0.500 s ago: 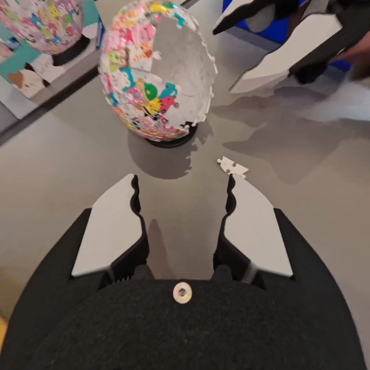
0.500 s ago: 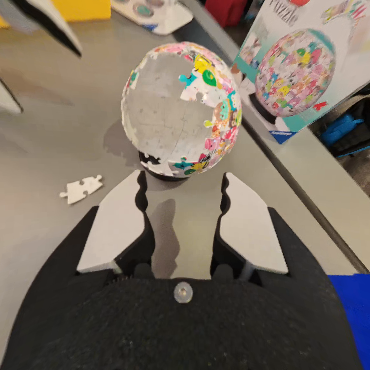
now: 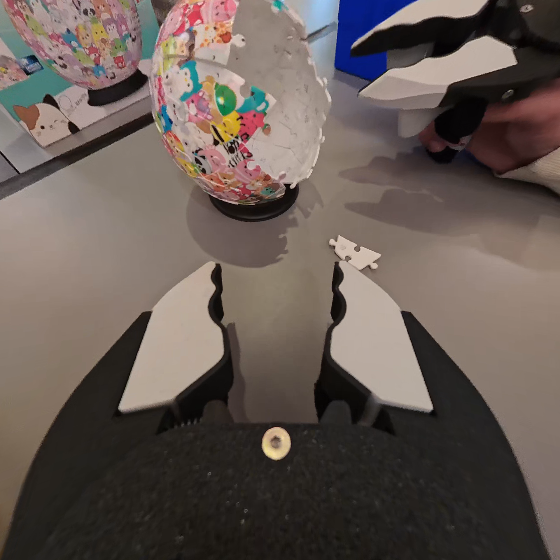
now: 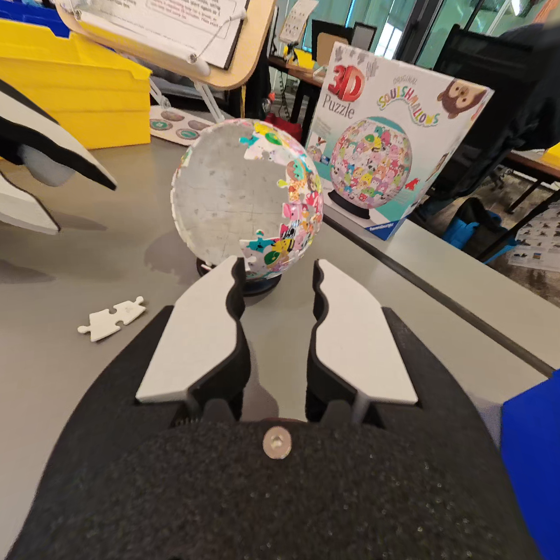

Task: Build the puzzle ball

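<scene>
A part-built puzzle ball (image 3: 224,115) stands on a black ring stand (image 3: 254,209) on the grey table. Its open side shows the white inside of the shell (image 4: 224,194). A loose white pair of joined puzzle pieces (image 3: 354,253) lies face down on the table, just beyond my left gripper's right fingertip; it also shows in the right wrist view (image 4: 112,318). My left gripper (image 3: 275,269) is open and empty, short of the ball. My right gripper (image 4: 277,265) is open and empty, close in front of the ball's stand. The right gripper also shows at upper right in the left wrist view (image 3: 439,60).
The puzzle's box (image 4: 391,151) stands behind the ball beyond a dark table seam (image 4: 424,291). Yellow bins (image 4: 75,100) and a clipboard stand (image 4: 169,39) are at the back left. A blue object (image 4: 533,469) sits at my right. A hand (image 3: 500,142) holds the right gripper.
Both grippers have pulled back and tilted up, so more of the room shows. The right gripper's jaws stand slightly closer together. The ball and loose pieces have not moved.
</scene>
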Tool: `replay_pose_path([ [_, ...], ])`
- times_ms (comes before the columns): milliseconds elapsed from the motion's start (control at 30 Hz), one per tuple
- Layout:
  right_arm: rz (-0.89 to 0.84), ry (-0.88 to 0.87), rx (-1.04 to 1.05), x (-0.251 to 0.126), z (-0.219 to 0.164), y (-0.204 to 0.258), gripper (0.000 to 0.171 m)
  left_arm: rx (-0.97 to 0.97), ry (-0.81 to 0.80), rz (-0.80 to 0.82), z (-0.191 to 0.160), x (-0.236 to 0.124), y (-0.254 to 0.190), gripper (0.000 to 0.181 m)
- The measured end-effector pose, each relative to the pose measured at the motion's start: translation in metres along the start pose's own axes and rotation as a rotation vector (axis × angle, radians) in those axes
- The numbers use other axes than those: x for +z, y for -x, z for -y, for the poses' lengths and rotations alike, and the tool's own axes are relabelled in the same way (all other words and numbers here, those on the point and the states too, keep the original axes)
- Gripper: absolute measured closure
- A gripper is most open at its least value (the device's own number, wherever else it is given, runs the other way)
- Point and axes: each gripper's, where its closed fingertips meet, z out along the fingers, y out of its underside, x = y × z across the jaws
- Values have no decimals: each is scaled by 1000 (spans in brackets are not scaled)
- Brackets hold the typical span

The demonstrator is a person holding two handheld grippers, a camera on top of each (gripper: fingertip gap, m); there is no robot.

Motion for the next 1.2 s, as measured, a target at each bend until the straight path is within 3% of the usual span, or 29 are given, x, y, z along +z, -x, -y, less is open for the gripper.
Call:
replay_pose_path([
  [200,-30,-3,-38,-2,0,-2,134,125,-90,32,5,-4,-20,114],
  [400,-38,9,-79,-1,-1,1,134,135,-59,3,2,4,-26,108],
  [600,-11,23,-126,1,-3,10,132,83,-26,12,3,14,-7,99],
  [767,15,6,-106,-2,-1,11,129,100,-55,76,9,15,11,110],
  [833,72,52,-114,-2,-7,21,130,102,-74,77,11,13,11,110],
  [967,387,236,-246,-18,-24,89,135,123,-87,75,12,12,8,115],
  [1100,479,348,-460,-23,-45,129,154,110,-111,61,14,9,8,116],
  [1200,482,370,-483,-18,-54,138,154,104,-97,13,13,11,3,116],
])
